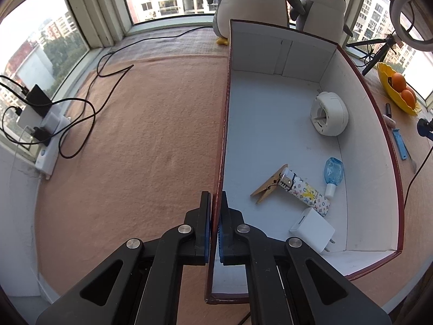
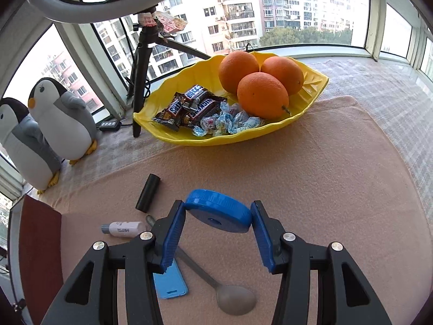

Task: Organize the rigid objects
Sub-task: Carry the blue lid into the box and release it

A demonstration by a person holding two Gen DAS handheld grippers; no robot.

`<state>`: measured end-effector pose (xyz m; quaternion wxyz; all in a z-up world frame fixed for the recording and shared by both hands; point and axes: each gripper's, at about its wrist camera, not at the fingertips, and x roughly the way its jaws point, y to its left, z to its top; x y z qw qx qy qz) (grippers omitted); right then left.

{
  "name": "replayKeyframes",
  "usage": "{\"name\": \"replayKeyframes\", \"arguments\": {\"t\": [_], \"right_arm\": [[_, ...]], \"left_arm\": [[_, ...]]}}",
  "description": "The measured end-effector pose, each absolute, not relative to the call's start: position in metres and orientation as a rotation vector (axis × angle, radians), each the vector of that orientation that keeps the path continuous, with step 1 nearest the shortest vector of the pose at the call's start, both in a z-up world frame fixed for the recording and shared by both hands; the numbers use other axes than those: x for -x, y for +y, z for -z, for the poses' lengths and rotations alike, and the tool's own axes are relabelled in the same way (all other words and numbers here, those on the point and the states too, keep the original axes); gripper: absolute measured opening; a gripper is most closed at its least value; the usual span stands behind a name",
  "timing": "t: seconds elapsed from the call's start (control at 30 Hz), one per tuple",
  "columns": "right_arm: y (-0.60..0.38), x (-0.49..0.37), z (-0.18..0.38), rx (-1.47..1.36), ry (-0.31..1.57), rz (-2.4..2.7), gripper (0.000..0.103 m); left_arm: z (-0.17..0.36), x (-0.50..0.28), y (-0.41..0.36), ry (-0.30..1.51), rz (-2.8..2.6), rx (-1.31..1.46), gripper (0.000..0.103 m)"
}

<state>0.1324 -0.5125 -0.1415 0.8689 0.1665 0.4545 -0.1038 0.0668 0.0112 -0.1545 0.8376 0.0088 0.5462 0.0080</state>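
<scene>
Left gripper (image 1: 215, 227): jaws clenched on the near left wall of the box (image 1: 360, 178), one pad inside, one outside. The box is white inside with a dark red rim and sits on the peach-covered counter (image 1: 135, 149).

Box contents, left wrist view: round white device (image 1: 329, 113) at 2 o'clock against the right wall; blue-and-white small bottle (image 1: 332, 173) at 3 o'clock; wooden clothespin (image 1: 268, 184) touching the head of a patterned lighter (image 1: 305, 192); white plug adapter (image 1: 312, 228) just beside the lighter's lower end.

Right gripper (image 2: 218, 215): jaws grasping a blue round disc (image 2: 218, 211) by its rim, disc tilted and held above the counter.

Under and near the right gripper, right wrist view: grey spoon (image 2: 232, 299) at 6 o'clock; flat blue piece (image 2: 170, 284) at 7 o'clock, partly hidden by the left finger; small white bottle (image 2: 123, 228) lying on its side at 9 o'clock; black cylinder (image 2: 148, 192) at 10 o'clock.

Yellow leaf-shaped dish (image 2: 311, 92) at 12 o'clock holds three oranges (image 2: 262, 98) and wrapped sweets. Two plush penguins (image 2: 62, 119) stand at 9–10 o'clock by the window.
</scene>
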Motion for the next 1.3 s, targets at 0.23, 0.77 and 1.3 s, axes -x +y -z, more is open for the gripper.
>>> {"name": "replayKeyframes", "arguments": {"t": [0.23,0.77,1.3], "right_arm": [[-0.459,-0.111,0.093,-0.3,0.882,0.128,0.046],[-0.285,-0.067,0.037,-0.067,0.839,-0.209,0.046],[-0.157,-0.048,0.076,0.159,0.928,-0.426,0.046]], "left_arm": [[0.155,-0.067,0.017,1.15,0.038,0.022,0.004],[0.155,-0.064,0.02,1.126,0.079,0.019,0.005],[0.154,-0.063,0.021,1.113,0.08,0.035,0.005]]}}
